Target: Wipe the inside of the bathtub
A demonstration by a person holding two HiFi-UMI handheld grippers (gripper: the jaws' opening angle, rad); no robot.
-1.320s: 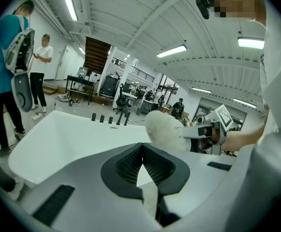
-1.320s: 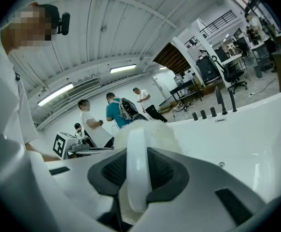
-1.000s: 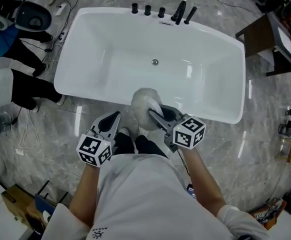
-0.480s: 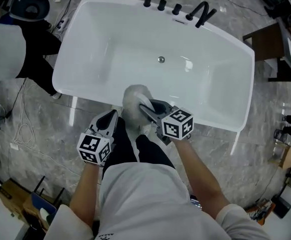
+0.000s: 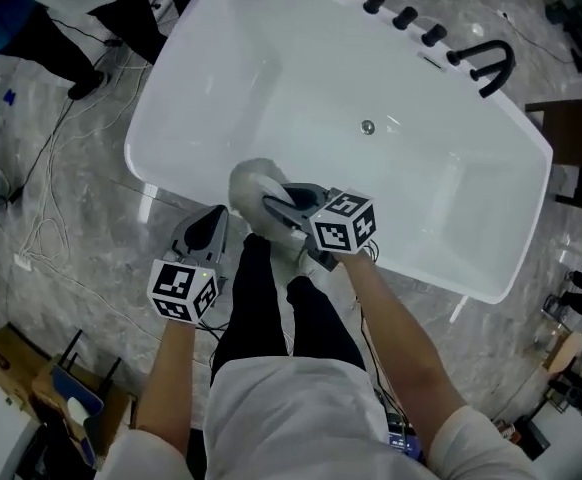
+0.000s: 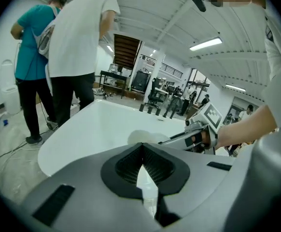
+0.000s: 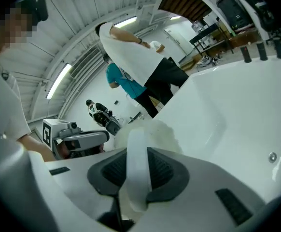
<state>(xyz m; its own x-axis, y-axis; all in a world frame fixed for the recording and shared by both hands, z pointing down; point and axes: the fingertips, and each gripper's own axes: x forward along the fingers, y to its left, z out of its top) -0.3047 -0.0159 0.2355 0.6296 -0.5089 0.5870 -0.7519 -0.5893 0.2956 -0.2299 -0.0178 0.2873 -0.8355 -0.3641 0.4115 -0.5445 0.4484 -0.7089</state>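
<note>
The tub point(image 5: 441, 218) lies just beyond both grippers. The right gripper point(image 5: 277, 204) pinches the handle point(image 7: 136, 161) of a fluffy duster point(image 5: 252, 184) at the tub's near rim. The left gripper point(image 5: 209, 231), jaws pressed together on nothing, is outside that rim.

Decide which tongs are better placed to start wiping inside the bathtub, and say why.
Right. The right tongs are shut on the fluffy scrubber, whose head sits at the near rim of the bathtub. The left tongs are shut, empty, outside the tub.
</note>
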